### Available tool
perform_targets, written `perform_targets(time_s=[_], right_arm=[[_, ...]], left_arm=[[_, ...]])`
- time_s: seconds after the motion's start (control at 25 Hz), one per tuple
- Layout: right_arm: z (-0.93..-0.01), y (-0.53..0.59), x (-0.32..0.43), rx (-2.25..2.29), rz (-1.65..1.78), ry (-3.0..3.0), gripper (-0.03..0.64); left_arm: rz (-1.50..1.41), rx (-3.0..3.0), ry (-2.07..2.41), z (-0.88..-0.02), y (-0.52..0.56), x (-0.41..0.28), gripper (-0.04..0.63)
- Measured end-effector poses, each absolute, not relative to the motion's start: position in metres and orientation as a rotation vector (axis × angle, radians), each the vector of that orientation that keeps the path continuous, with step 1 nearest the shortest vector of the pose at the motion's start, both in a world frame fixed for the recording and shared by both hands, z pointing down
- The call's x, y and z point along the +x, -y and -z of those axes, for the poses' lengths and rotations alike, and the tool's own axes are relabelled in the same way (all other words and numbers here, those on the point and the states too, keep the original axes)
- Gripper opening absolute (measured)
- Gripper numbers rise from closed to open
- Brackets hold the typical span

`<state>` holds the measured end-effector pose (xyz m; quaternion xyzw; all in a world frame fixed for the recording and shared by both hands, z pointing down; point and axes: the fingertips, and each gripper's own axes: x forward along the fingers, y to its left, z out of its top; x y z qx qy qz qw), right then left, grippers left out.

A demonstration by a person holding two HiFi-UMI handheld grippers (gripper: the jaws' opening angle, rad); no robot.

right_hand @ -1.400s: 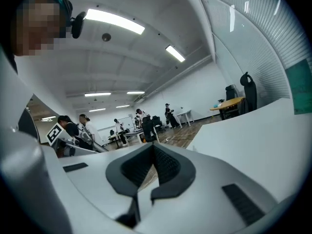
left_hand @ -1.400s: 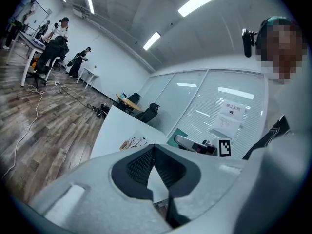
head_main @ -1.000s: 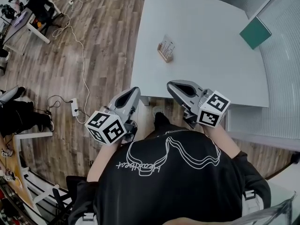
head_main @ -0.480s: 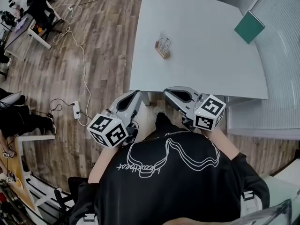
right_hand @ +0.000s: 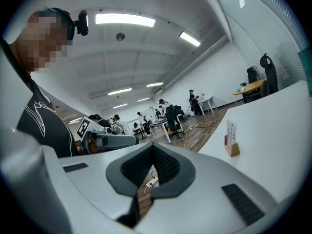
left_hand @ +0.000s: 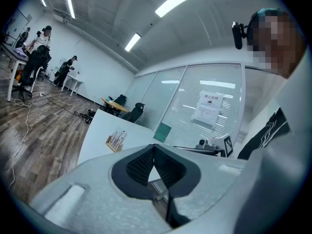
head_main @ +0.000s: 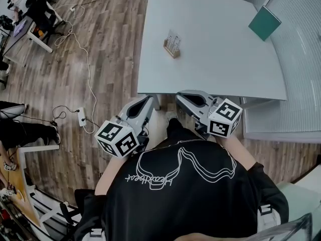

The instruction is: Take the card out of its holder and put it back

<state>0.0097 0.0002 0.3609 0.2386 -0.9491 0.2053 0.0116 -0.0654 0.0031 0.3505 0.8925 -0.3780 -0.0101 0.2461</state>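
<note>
Both my left tongs (head_main: 148, 99) and right tongs (head_main: 182, 95) are closed and empty, short of the bench (head_main: 225, 59); the card (head_main: 173, 37) stands in its holder (head_main: 170, 49) well ahead and looks thin, light and bendy, so pinch the top edge gently.

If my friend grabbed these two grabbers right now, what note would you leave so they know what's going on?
Left gripper: jaws shut, empty, held close to the person's body, short of the table's near edge.
Right gripper: jaws shut, empty, beside the left one, also short of the table.
Card: stands upright in its wooden holder on the white table, well ahead of both grippers.
Done: nothing; the card is untouched in the holder.
Left to do: reach in, pull the card out of the holder, then slide it back in.
</note>
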Motion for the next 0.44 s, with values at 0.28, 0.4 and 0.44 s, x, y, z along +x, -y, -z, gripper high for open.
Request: perform_targets(time_s=[0.28, 0.4, 0.44], right_arm=[[-0.3584, -0.0007, 0.0121, 0.796, -0.643, 2.937, 0.008], [-0.3563, 0.0016, 0.0133, 0.816, -0.653, 2.934, 0.009], [-0.3555, 0.0025, 0.0138, 0.823, -0.656, 2.930, 0.008]], left_arm=[[0.026, 2.452, 0.997, -0.3492, -0.0041, -0.0621, 0.012], [0.030, 2.456, 0.983, -0.3467, -0.0011, -0.0616, 0.012], [0.031, 2.458, 0.978, -0.3456, 0.0000, -0.0614, 0.012]])
